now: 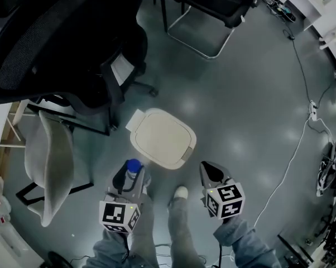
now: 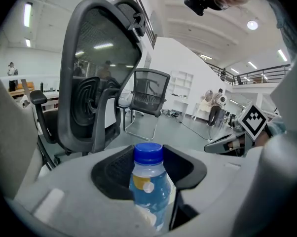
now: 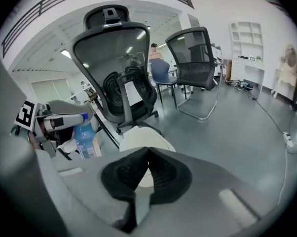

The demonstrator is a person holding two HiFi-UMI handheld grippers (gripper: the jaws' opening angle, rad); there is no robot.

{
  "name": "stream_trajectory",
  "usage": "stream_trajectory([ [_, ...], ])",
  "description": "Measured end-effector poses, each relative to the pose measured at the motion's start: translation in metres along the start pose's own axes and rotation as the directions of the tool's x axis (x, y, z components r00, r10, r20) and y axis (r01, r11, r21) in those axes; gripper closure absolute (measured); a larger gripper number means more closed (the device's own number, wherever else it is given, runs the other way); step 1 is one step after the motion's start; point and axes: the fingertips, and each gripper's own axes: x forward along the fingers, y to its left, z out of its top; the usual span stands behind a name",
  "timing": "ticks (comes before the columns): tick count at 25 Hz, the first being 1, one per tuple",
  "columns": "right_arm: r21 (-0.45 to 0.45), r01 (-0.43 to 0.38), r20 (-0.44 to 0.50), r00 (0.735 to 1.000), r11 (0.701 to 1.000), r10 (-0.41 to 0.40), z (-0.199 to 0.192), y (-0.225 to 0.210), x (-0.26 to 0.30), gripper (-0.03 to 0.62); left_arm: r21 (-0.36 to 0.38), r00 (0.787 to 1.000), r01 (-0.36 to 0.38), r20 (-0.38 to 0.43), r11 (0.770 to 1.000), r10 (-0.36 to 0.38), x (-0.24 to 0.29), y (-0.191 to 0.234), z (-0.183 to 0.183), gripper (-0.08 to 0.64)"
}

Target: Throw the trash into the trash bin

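Left gripper (image 1: 130, 177): I see its jaws clamped on the upright bottle (image 2: 148, 189).
Right gripper (image 3: 147, 171): jaws together, nothing between.
Bin (image 1: 163, 137): lid down, just ahead of both.

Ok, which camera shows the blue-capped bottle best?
The left gripper view: the bottle fills the foreground, upright, clamped in the left gripper, cap and label clear. The head view shows mainly its cap from above; the right gripper view shows it small, side-on.
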Motion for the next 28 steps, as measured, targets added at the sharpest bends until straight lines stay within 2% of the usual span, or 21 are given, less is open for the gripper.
stream_trajectory([
  [8, 0.017, 0.022, -0.062, 0.998, 1.000, -0.021, -0.036, -0.021, 0.050, 0.589, -0.045, 0.998, -0.058, 0.000, 0.997, 0.058, 0.024, 0.027, -0.022, 0.368],
  [15, -0.002, 0.029, -0.107, 0.994, 1.000, -0.029, -0.062, -0.029, 0.097, 0.589, -0.030, 0.999, -0.030, -0.039, 0.999, 0.028, 0.040, 0.029, -0.048, 0.369],
  [24, -0.043, 0.070, -0.128, 0.989, 0.997, -0.075, -0.085, -0.056, 0.138, 0.589, -0.033, 0.998, -0.029, -0.056, 0.999, 0.027, 0.055, 0.028, -0.059, 0.370],
  [28, -0.052, 0.055, -0.148, 0.987, 0.997, -0.062, -0.095, -0.055, 0.142, 0.589, -0.038, 0.997, -0.037, -0.062, 0.999, 0.035, 0.055, 0.028, -0.064, 0.370],
])
